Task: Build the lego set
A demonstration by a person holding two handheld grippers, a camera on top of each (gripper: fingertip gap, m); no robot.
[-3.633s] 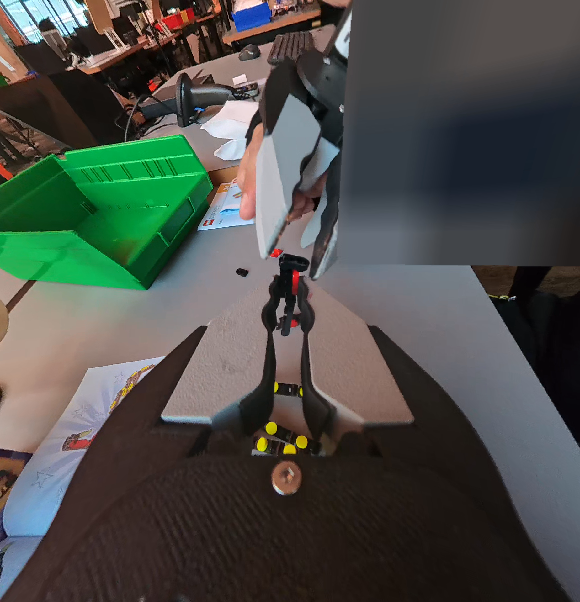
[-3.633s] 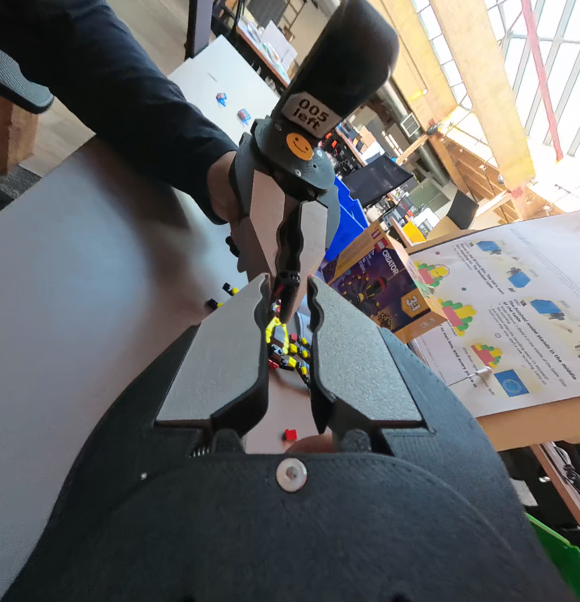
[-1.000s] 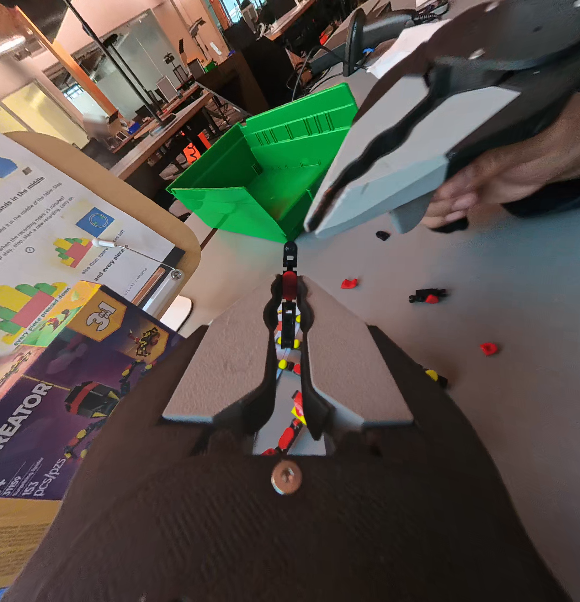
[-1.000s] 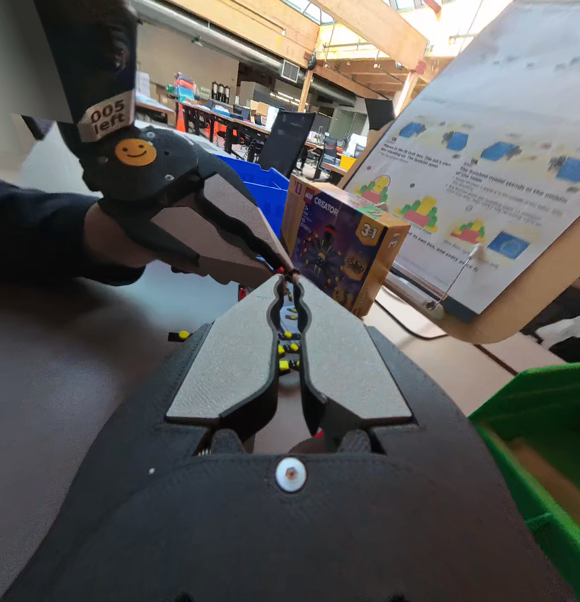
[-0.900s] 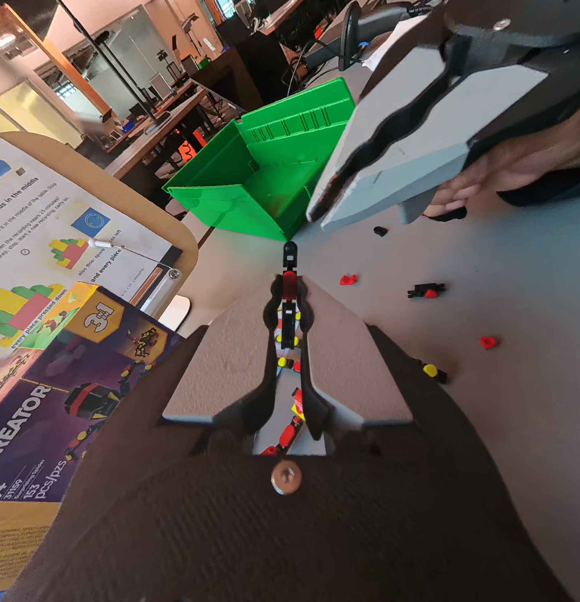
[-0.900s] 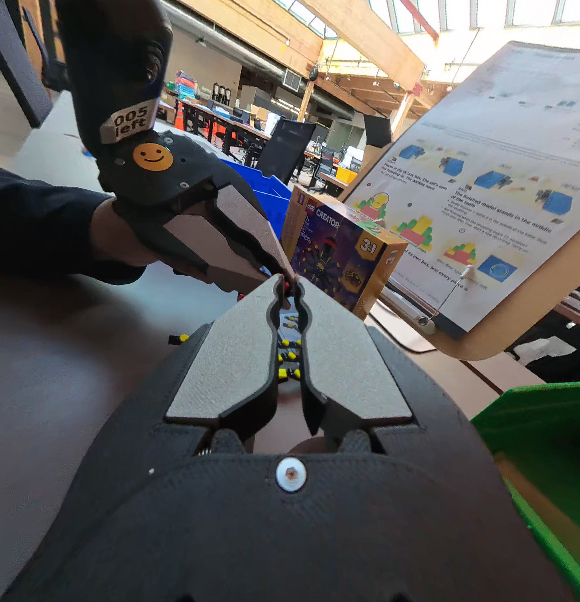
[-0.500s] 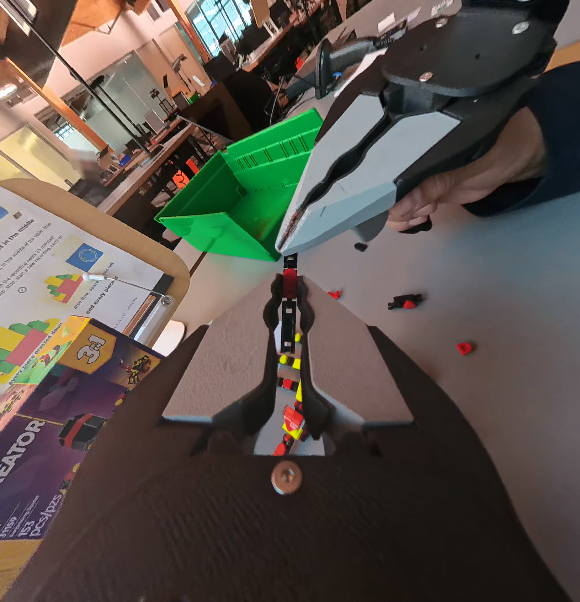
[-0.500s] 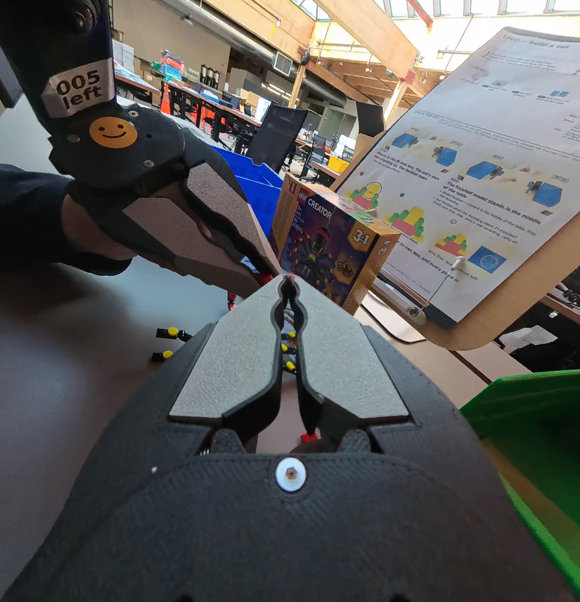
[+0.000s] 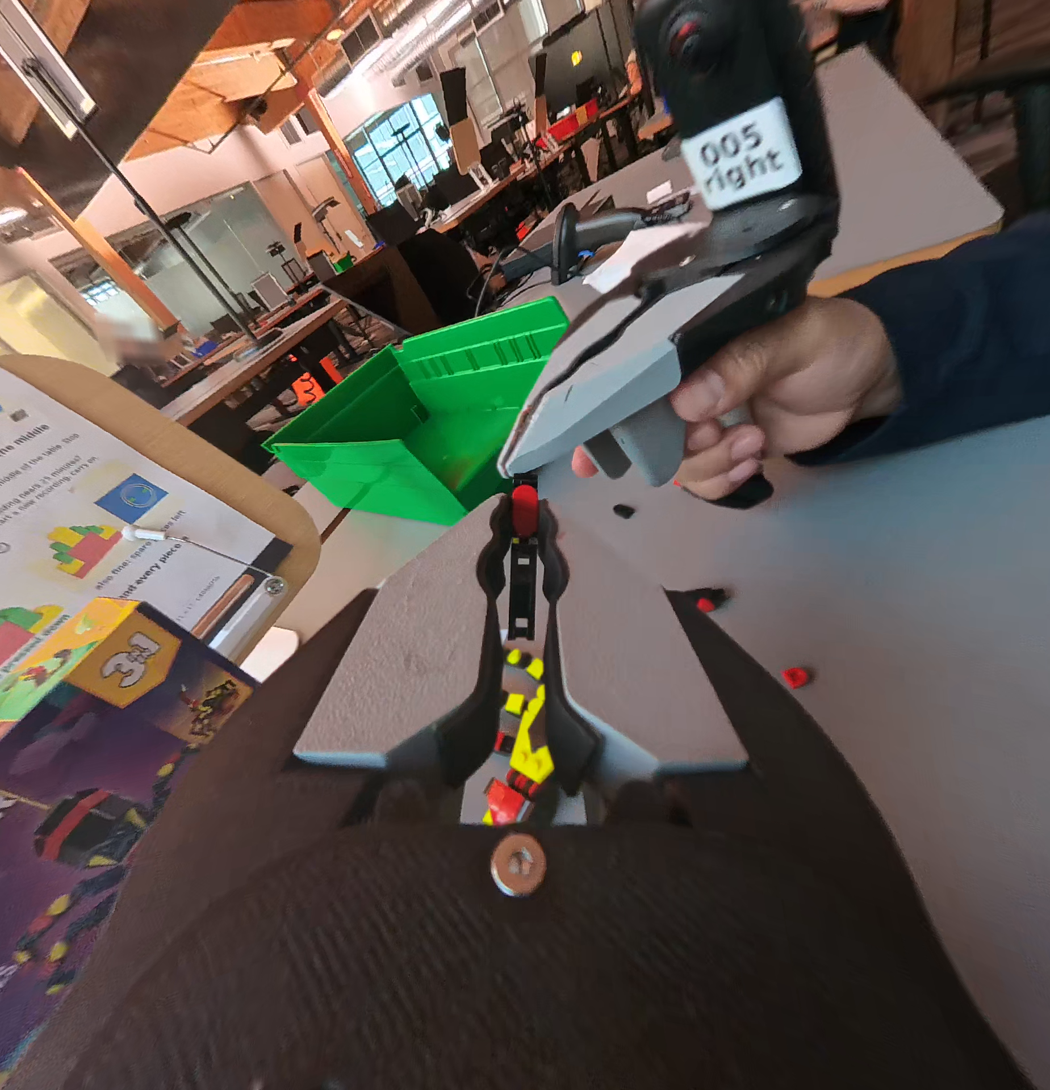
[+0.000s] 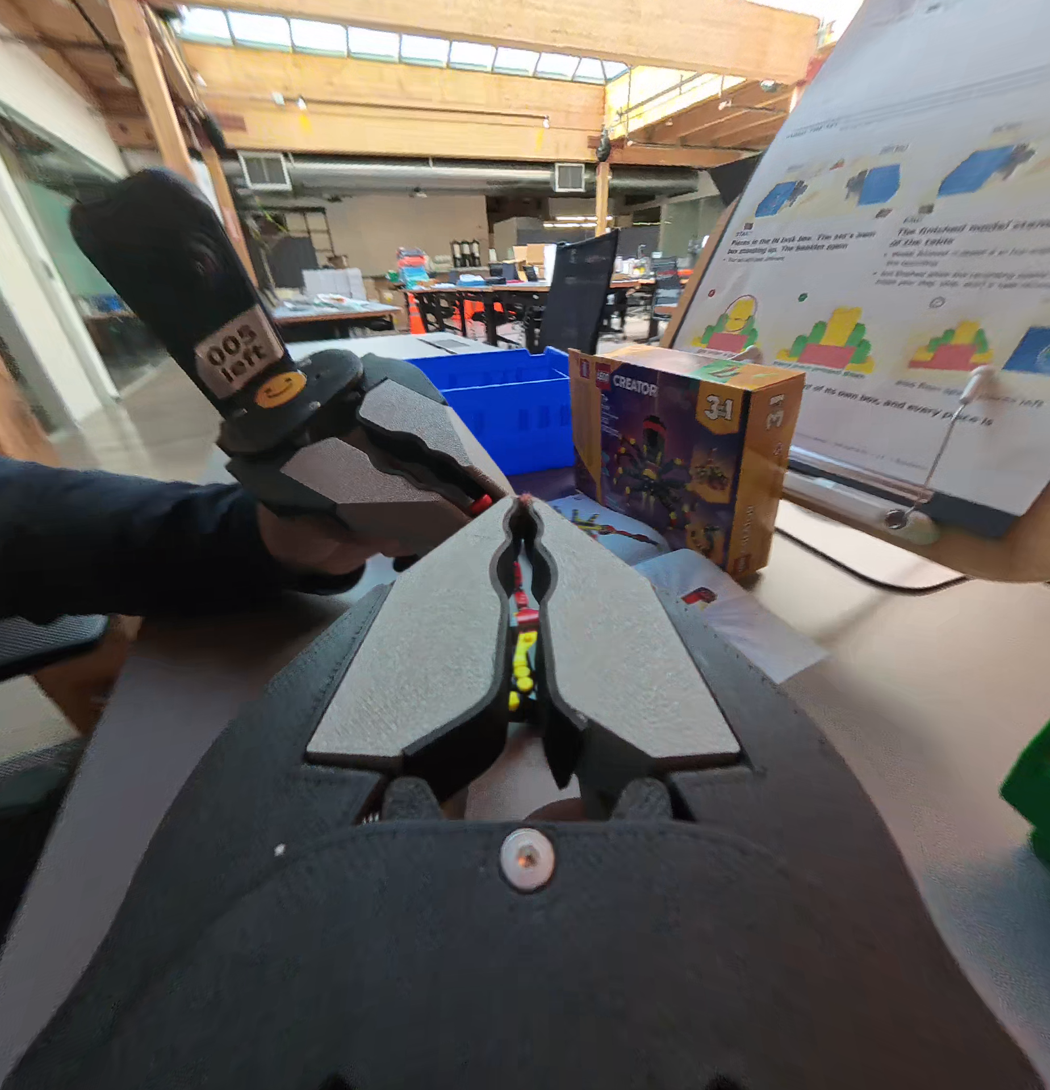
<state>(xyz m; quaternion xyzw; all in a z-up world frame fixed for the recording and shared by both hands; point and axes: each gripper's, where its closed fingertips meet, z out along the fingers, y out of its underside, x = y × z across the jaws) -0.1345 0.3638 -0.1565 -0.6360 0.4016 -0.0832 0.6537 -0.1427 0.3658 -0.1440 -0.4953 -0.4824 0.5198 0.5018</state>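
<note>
My left gripper (image 9: 523, 519) is shut on a thin black lego limb piece with a red joint (image 9: 523, 512), held upright above the table. My right gripper (image 10: 523, 502) is shut, and a small reddish bit (image 10: 526, 500) shows between its tips. In the left wrist view the right gripper (image 9: 513, 466) comes in from the upper right and its tips touch the top end of the limb piece. In the right wrist view the left gripper (image 10: 481, 501) meets mine tip to tip. Several yellow, red and black pieces (image 9: 525, 743) lie on the table below.
A green bin (image 9: 392, 448) stands behind, and a blue bin (image 10: 499, 401) farther left. The lego box (image 10: 676, 448) and a tilted instruction board (image 10: 894, 295) stand nearby. Loose pieces (image 9: 797, 676) lie to the right. A booklet (image 10: 599, 525) and a plastic bag (image 10: 740, 613) lie by the box. The tips of both grippers are at nearly the same place.
The right gripper has closed and swung round, and its tips have come down onto the top end of the limb piece. The left gripper has kept hold of the piece.
</note>
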